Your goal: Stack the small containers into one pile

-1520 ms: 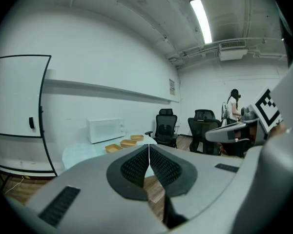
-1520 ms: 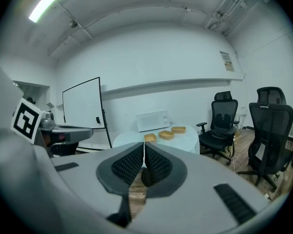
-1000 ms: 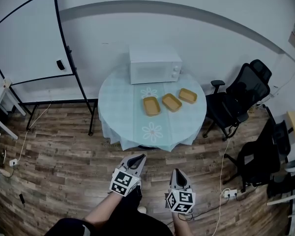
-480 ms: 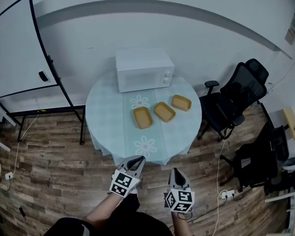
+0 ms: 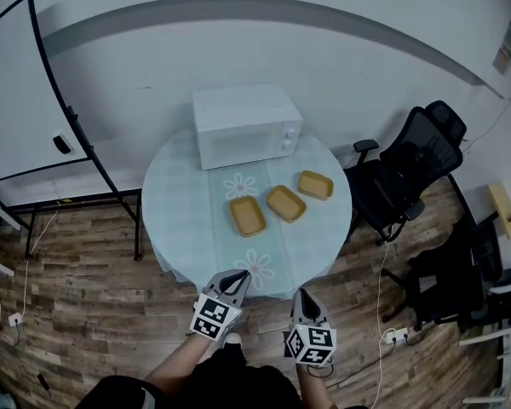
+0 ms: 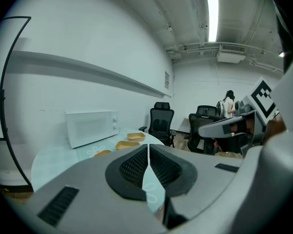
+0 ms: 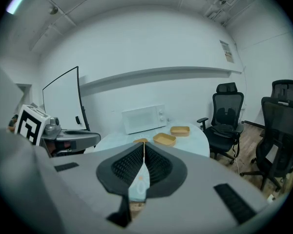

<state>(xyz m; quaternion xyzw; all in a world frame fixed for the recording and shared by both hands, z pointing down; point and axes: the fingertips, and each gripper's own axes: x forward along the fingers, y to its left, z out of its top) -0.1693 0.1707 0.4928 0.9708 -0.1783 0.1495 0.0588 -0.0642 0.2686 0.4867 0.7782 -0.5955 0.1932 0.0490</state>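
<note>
Three tan trays, the left container (image 5: 247, 216), middle container (image 5: 285, 204) and right container (image 5: 315, 185), lie apart and unstacked in a slanted row on the round worktop (image 5: 183, 203), in front of the microwave (image 5: 243, 126). The left gripper (image 5: 238, 276) and right gripper (image 5: 304, 295) hover side by side at the worktop's near edge, well apart from the containers. The fingers (image 6: 132, 167) of each gripper meet at the tips, holding nothing.

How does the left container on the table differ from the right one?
The left container lies lengthwise, pointing toward the microwave; the right container lies crosswise. The left container is nearer the table front, the right container nearer the office chair. Both are tan, shallow, empty and unstacked.
</note>
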